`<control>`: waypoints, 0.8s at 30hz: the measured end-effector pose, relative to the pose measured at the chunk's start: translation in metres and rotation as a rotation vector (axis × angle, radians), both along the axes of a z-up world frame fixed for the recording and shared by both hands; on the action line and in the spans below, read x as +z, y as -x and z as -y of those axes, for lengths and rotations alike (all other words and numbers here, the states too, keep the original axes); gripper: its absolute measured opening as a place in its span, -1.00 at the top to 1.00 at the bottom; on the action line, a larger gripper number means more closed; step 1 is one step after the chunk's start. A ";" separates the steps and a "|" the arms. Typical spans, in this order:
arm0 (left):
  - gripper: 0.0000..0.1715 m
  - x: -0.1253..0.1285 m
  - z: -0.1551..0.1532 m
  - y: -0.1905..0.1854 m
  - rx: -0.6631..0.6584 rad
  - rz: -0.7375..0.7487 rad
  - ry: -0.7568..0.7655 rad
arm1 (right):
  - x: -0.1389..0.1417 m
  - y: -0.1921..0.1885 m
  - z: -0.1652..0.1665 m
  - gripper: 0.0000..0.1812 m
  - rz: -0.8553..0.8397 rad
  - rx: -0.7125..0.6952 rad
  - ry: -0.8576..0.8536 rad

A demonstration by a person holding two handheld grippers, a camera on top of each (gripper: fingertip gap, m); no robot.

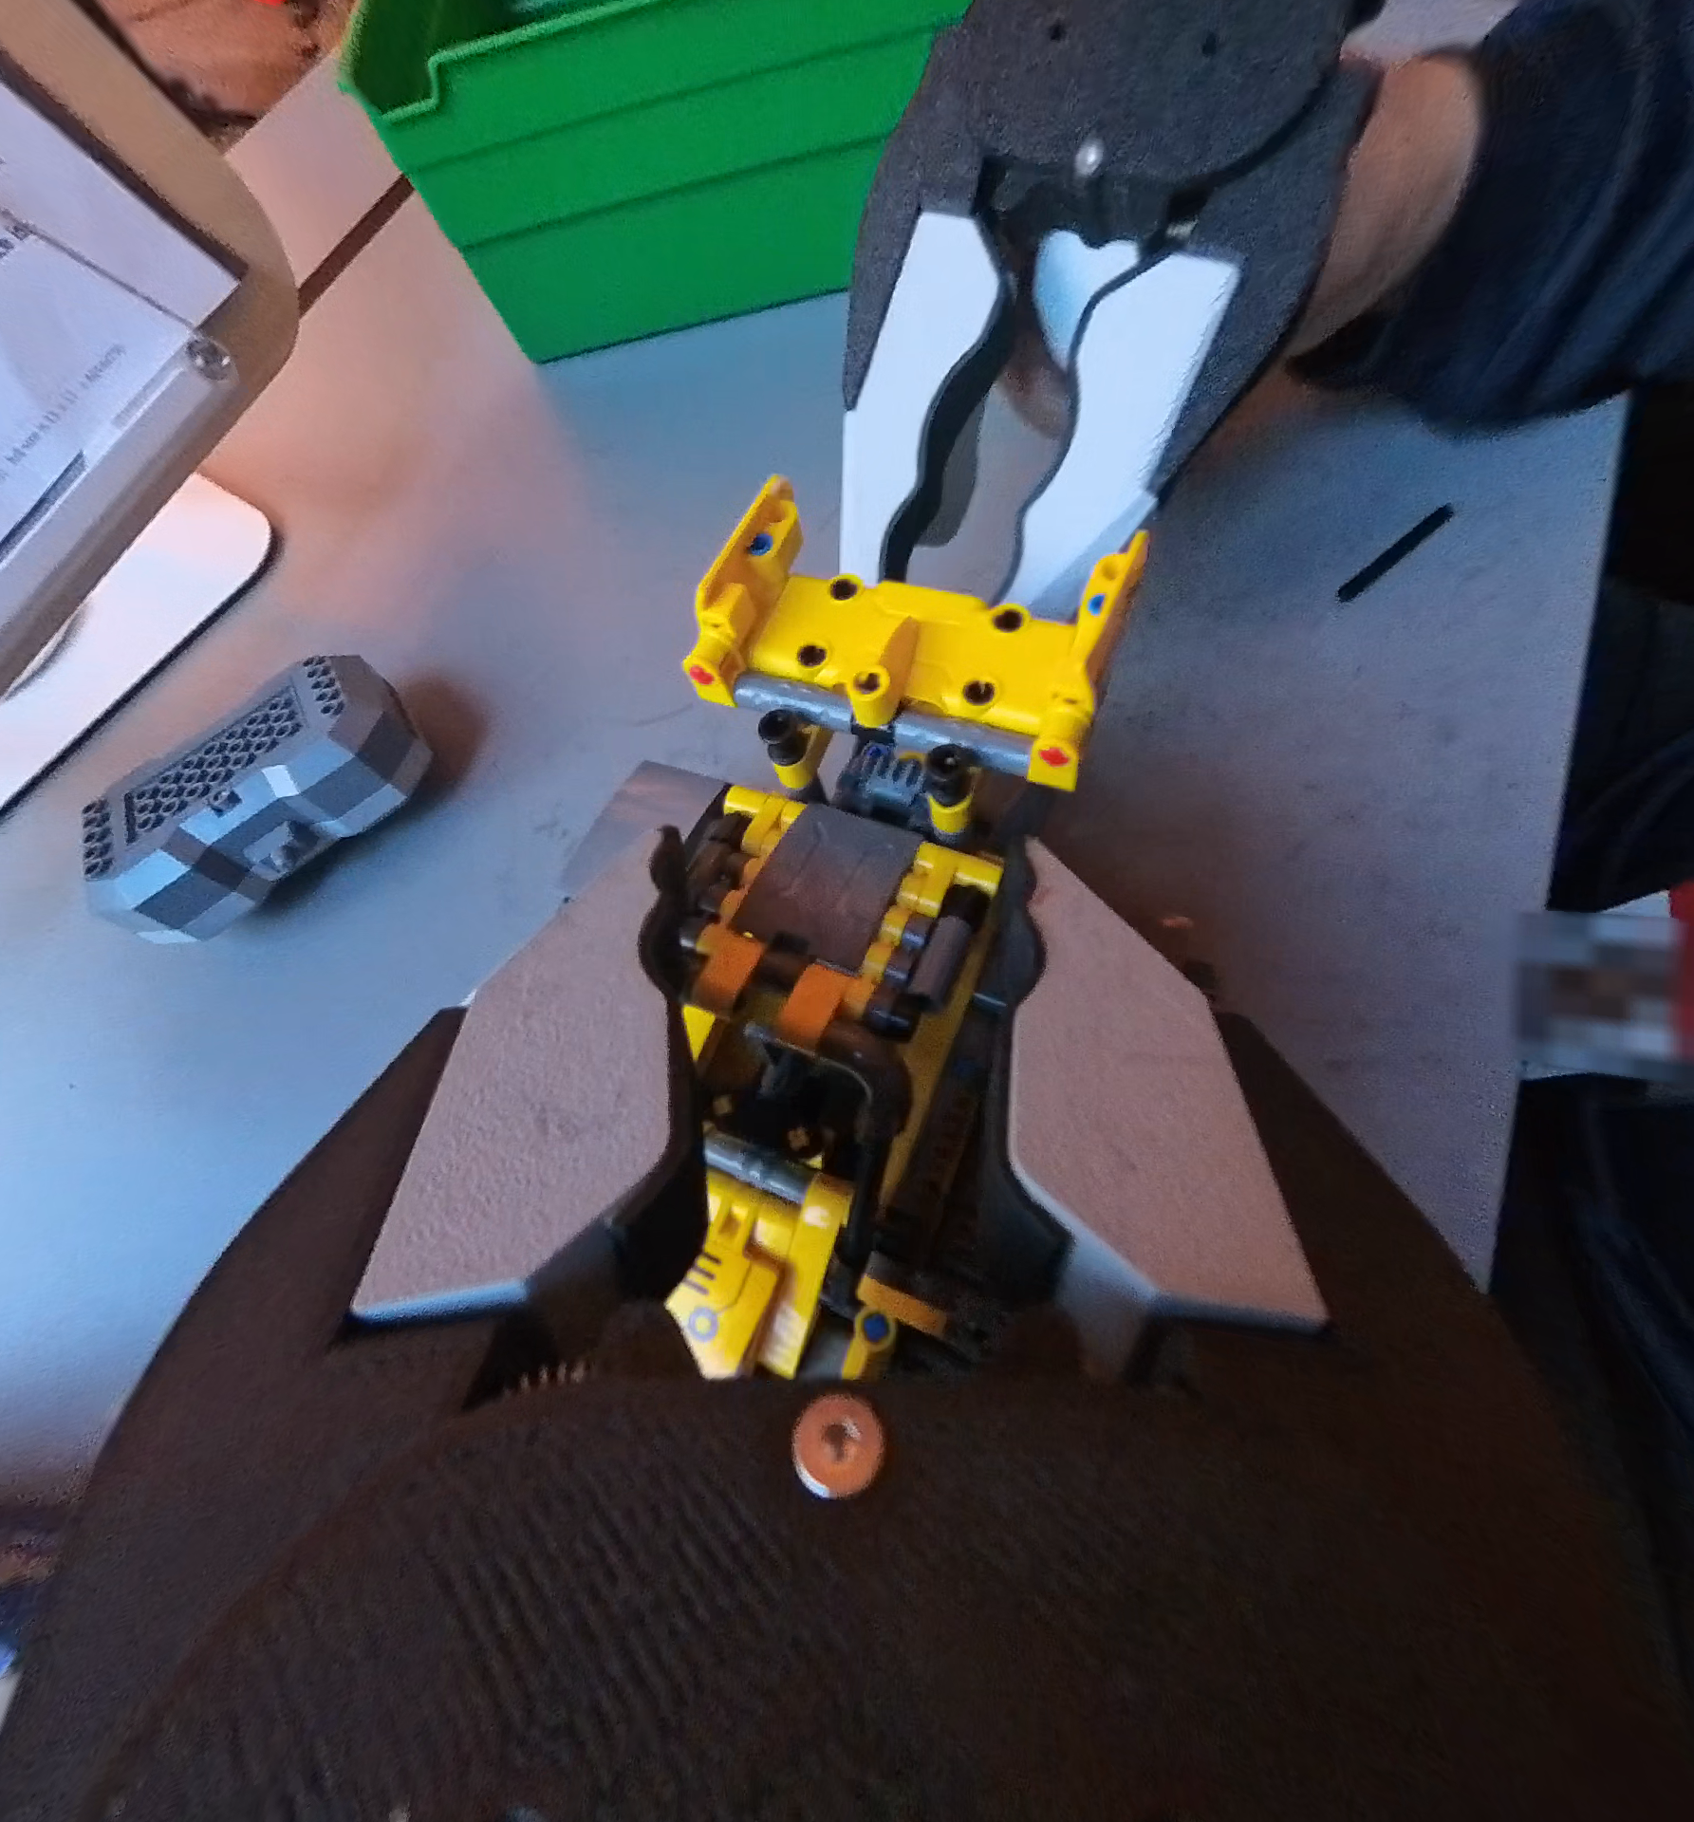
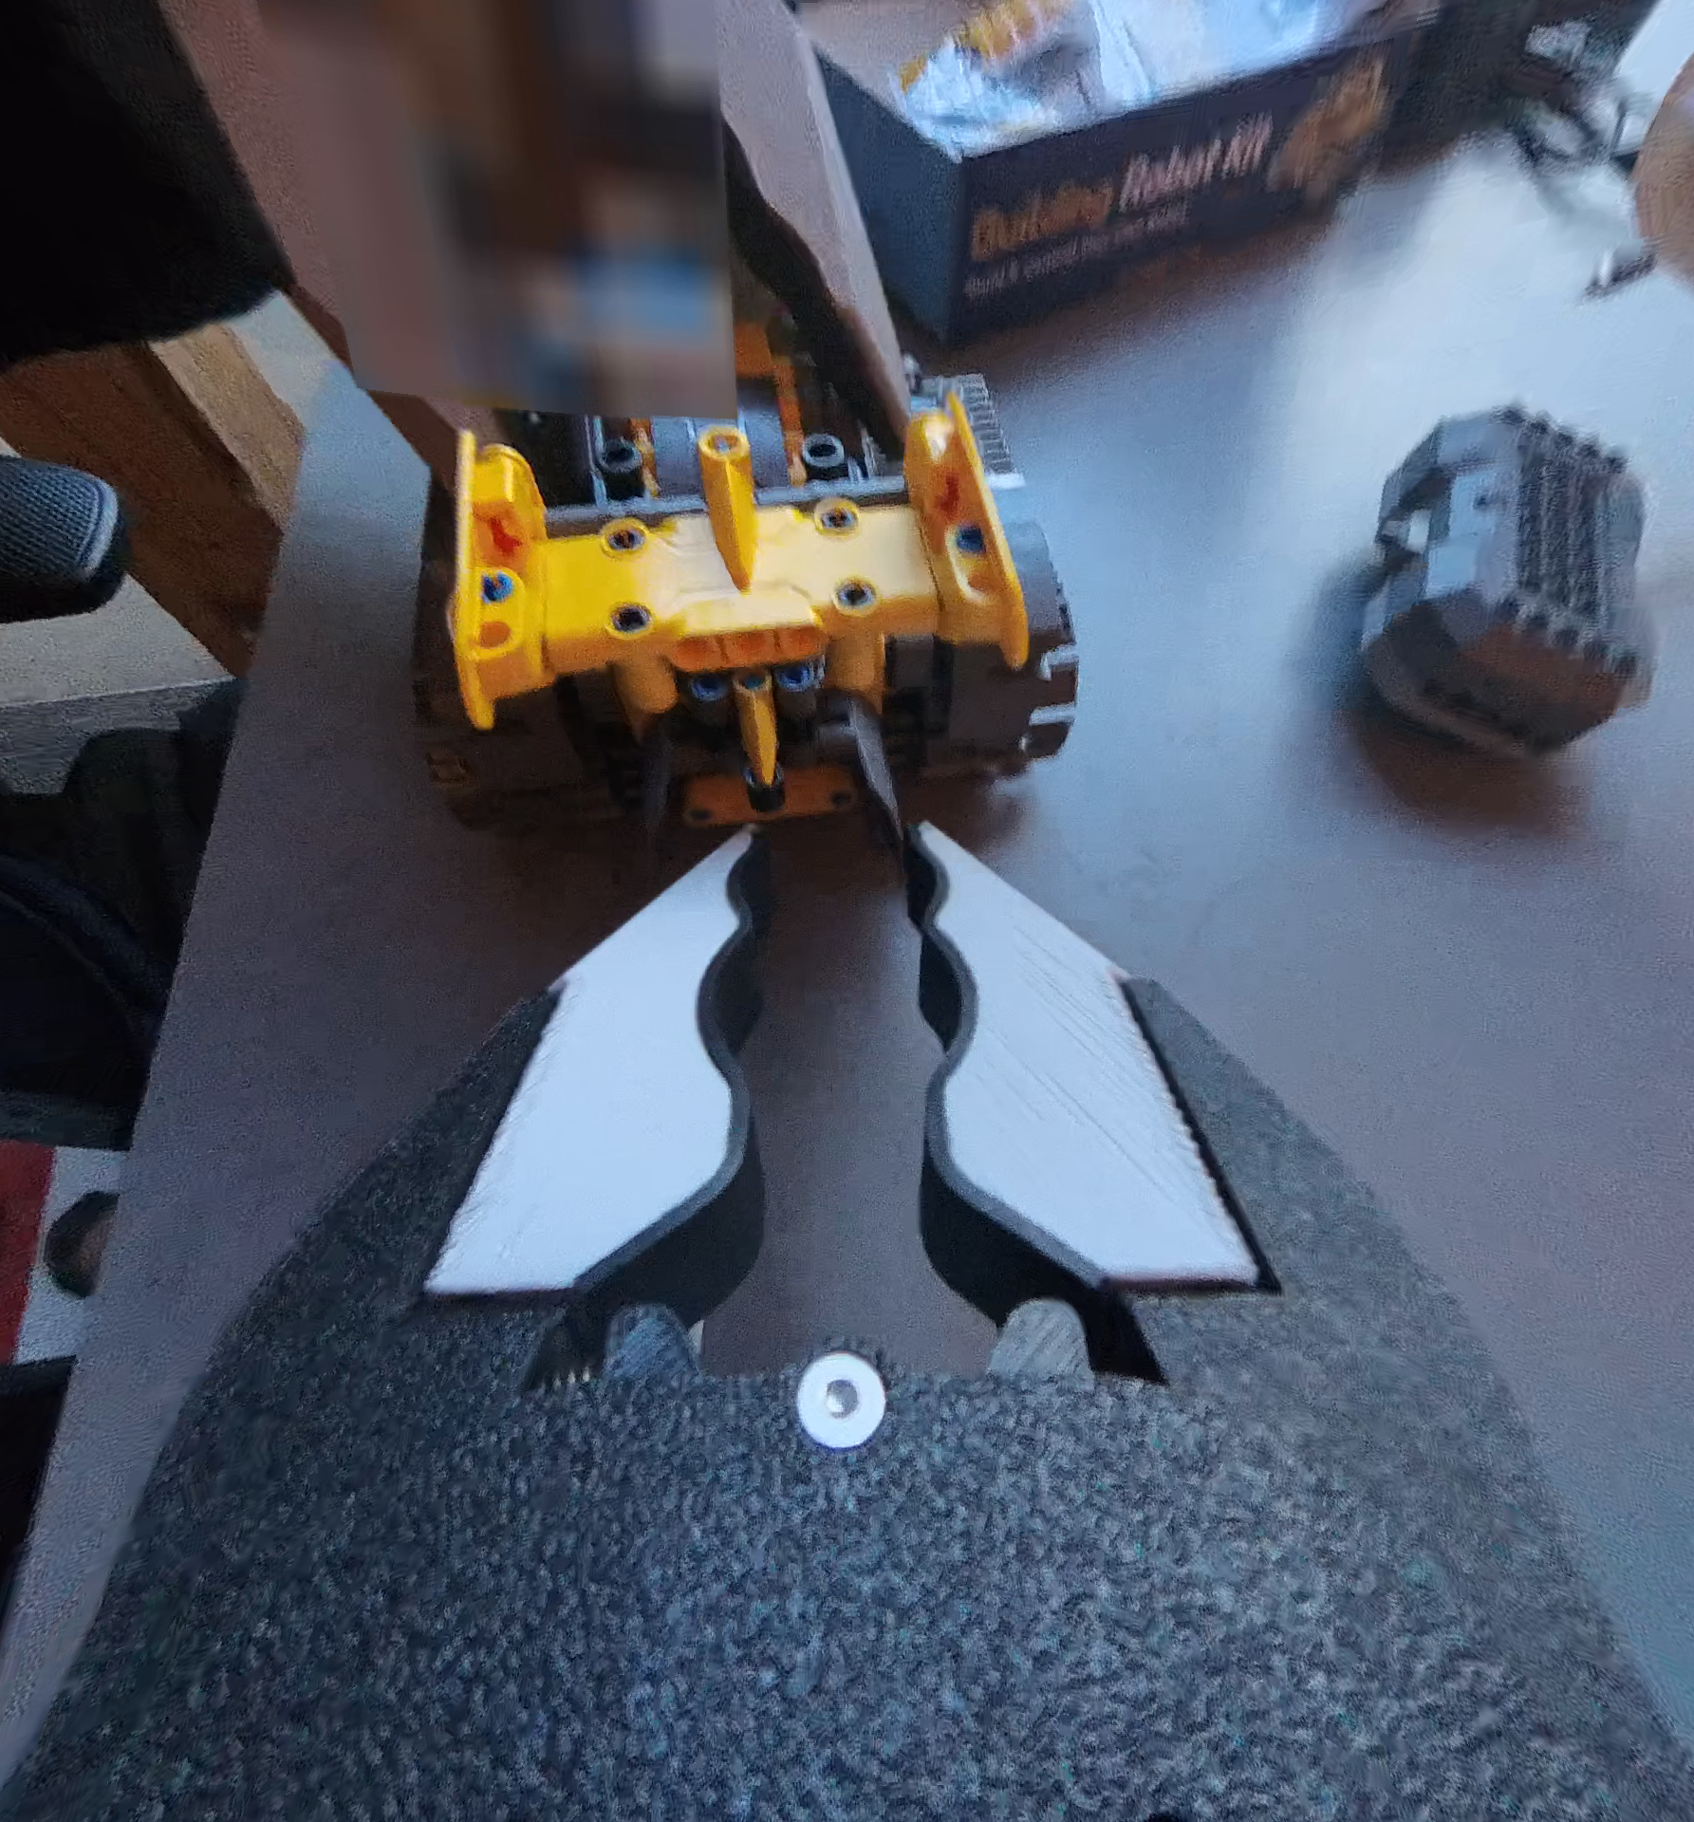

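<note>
Yellow and black plastic filled the gap of the left gripper (image 1: 838,946): a brick-built vehicle model (image 1: 823,996) was clamped between its closed-in fingers, the bodywork wedged between the two pads. The model's yellow front frame (image 1: 897,646) stuck out beyond the fingertips, clear of the grip. The build looked well advanced, with chassis and frame joined; whether pieces were missing could not be told. Opposite, the right gripper (image 2: 828,848) was held just short of that frame, jaws parted and nothing between them, its tips near the model's lower front but not seen to touch it. Farther out on the grey table (image 1: 231,1134), a grey perforated block (image 1: 251,799) lay well apart to one side, and a green bin (image 1: 645,168) stood beyond. A dark printed box (image 2: 1148,187) sat at the far edge in the right wrist view.
</note>
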State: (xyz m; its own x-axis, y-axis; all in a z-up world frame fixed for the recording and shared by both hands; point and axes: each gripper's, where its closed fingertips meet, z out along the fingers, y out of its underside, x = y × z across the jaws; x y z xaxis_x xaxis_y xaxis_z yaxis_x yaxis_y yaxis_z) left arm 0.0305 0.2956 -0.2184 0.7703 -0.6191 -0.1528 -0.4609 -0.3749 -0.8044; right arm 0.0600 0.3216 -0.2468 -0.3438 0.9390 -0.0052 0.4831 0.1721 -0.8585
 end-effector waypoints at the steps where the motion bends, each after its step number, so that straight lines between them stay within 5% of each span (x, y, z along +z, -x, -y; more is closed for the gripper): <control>1: 0.27 0.000 -0.001 0.000 -0.011 0.033 0.000 | 0.002 0.002 0.002 0.81 -0.031 0.021 -0.012; 8: 0.28 0.000 -0.009 0.003 0.054 0.071 -0.005 | -0.004 -0.013 0.027 0.91 0.000 0.155 0.071; 10: 0.28 0.000 -0.014 0.001 0.081 0.044 0.011 | -0.009 -0.010 0.024 0.77 0.025 0.116 0.058; 17: 0.28 -0.003 -0.022 -0.008 0.083 -0.012 0.046 | -0.014 -0.005 0.017 0.93 0.053 0.075 0.072; 24: 0.34 0.000 -0.024 -0.009 0.148 0.004 -0.027 | -0.013 -0.009 0.016 0.95 0.001 0.046 -0.150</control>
